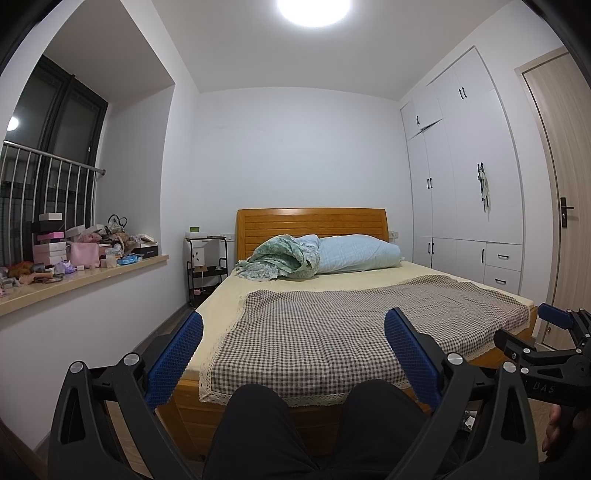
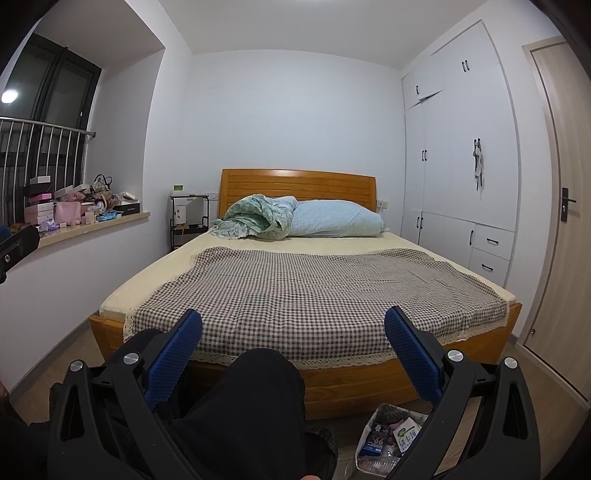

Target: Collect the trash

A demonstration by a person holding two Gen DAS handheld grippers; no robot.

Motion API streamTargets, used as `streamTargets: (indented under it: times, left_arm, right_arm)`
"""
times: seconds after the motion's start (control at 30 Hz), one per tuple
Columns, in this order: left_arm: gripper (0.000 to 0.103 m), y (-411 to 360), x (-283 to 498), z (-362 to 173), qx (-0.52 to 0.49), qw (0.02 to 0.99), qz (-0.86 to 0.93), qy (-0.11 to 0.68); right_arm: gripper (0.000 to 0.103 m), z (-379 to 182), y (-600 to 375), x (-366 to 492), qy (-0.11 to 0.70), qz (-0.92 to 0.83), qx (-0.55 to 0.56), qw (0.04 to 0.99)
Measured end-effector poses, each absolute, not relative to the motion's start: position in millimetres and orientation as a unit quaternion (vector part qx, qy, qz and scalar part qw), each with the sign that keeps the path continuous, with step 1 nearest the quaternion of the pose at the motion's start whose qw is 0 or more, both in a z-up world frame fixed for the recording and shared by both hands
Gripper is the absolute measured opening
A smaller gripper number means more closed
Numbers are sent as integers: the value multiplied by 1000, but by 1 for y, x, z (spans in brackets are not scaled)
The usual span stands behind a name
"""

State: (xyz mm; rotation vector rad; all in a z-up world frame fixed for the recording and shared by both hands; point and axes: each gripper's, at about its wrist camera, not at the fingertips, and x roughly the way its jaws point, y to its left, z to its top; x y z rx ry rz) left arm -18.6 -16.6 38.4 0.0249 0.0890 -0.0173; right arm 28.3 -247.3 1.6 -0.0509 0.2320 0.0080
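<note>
Both claws are held spread and empty toward a wooden bed — the left claw and the right claw each show ribbed blue pads on black plastic arms, with a person's dark-trousered knees between them. Only the right wrist view takes in the trash bag, a clear plastic sack of crumpled wrappers and cartons lying on the wood floor below the foot of the bed, near its right corner. Only the left wrist view catches the ceiling lamp and, at its right edge, the other claw from the side. A brown gingham cloth with lace trim covers the foot half of the mattress — a rumpled green quilt and a pale blue pillow lie at the headboard. Boxes clutter the windowsill.
</note>
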Motion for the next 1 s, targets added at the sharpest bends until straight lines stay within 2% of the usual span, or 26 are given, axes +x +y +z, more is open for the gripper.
streamTargets:
  times: [0.77, 0.9, 1.0]
  left_arm:
    - [95, -19, -25, 34, 31, 999, -9, 21]
    - [95, -10, -6, 33, 10, 999, -20, 36]
    - [96, -1, 42, 29, 4, 998, -4, 55]
  right_arm:
    - [95, 2, -256, 31, 117, 5, -24, 993]
    - [95, 2, -263, 47, 118, 1, -11, 993]
    - [95, 0, -266, 88, 141, 16, 5, 990]
